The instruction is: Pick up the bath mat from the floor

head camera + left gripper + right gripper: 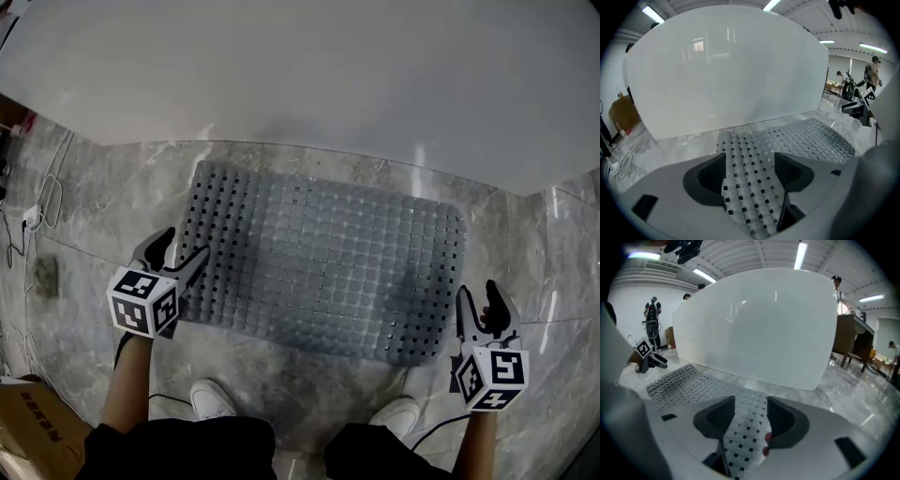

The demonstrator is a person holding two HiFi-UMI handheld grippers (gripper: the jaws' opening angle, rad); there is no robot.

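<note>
A grey bath mat (pixel 319 253) full of small square holes lies flat on the marble floor, just in front of a large white tub wall. My left gripper (pixel 187 242) is at the mat's left edge, and the left gripper view shows the mat (pixel 806 136) running between its (pixel 750 168) spread jaws, the pads clear of it. My right gripper (pixel 476 289) is just off the mat's near right corner; in the right gripper view a strip of mat (pixel 689 380) lies in the gap of its (pixel 751 416) parted jaws, not pinched.
The white tub wall (pixel 300 75) fills the far side. The person's white shoes (pixel 214 398) (pixel 398 411) stand at the mat's near edge. A cardboard box (pixel 37 431) and cables (pixel 47 202) lie at the left. People (pixel 874 70) and a wooden desk (pixel 851 341) are farther off.
</note>
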